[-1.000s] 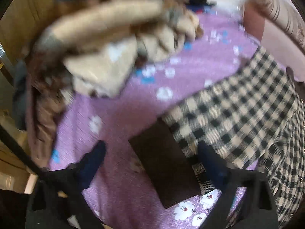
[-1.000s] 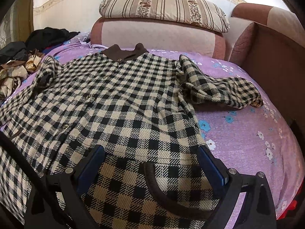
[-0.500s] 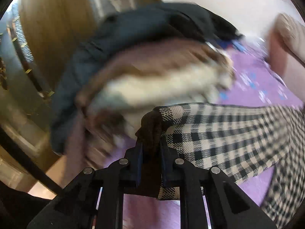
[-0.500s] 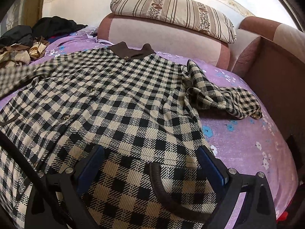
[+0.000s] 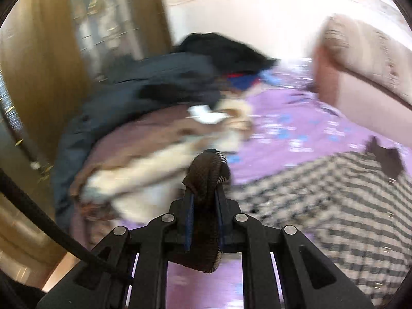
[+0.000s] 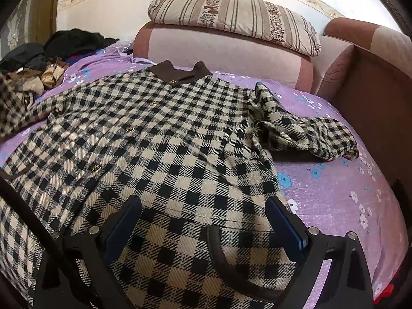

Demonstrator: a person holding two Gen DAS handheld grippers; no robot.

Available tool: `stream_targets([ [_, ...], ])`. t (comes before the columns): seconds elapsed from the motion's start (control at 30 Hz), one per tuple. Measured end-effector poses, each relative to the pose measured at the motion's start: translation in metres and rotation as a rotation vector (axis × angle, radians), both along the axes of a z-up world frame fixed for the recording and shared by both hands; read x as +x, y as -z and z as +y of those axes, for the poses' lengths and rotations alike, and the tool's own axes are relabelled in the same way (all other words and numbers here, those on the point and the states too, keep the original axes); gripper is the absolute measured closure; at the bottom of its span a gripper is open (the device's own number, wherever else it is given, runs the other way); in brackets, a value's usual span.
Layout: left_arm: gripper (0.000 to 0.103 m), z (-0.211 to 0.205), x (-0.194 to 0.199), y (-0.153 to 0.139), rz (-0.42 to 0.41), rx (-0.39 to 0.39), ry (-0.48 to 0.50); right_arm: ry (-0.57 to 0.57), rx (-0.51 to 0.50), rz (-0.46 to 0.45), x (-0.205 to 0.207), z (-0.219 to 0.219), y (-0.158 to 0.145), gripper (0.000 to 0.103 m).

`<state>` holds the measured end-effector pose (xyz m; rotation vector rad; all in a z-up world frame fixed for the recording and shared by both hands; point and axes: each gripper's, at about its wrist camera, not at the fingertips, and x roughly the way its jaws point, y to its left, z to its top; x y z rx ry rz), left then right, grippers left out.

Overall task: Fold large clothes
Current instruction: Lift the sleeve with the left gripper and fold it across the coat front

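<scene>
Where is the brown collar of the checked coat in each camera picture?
Left wrist view: the brown collar sits at the far right edge, blurred, at the top of the checked coat.
Right wrist view: the collar is up near the middle, just below the sofa back.
Shared landmark: the striped pillow, upper right in the left view, top centre in the right view.

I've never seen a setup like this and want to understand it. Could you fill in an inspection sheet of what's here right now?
Surface: purple flowered sheet, mostly covered.
Job's things: checked coat spread flat, brown collar far, one sleeve crumpled at the side.
Clutter: clothes pile in the far corner.
Claws: left claw shut on the coat's brown cuff; right claw open over the hem.
Cables: black cable by the left claw.
Surroundings: striped pillow on a padded headboard; wooden door.
</scene>
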<state>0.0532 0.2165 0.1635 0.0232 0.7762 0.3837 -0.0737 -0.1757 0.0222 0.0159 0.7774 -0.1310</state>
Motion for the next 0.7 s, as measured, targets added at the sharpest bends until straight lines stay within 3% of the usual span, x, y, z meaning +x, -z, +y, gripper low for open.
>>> stream_targets([
  [0.13,0.089,-0.076,0.007,0.009,0.024,-0.106,0.160,0.035,0.033,-0.014,-0.001,-0.013,-0.006,0.004],
  [0.43,0.088,-0.248,0.010,0.047,0.097,-0.253,0.494,0.156,0.128,-0.008,-0.002,-0.056,-0.006,0.004],
  [0.5,0.078,-0.274,0.009,0.057,0.133,-0.293,0.570,0.180,0.140,-0.001,-0.001,-0.065,-0.003,0.004],
  [0.57,0.055,-0.285,0.004,0.064,0.156,-0.328,0.611,0.206,0.170,0.006,-0.001,-0.076,0.000,0.004],
  [0.63,0.039,-0.282,-0.003,0.064,0.154,-0.353,0.634,0.219,0.202,0.004,-0.002,-0.084,0.002,0.004],
  [0.7,0.034,-0.272,-0.011,0.060,0.144,-0.364,0.640,0.216,0.232,-0.009,-0.004,-0.089,0.001,0.004],
])
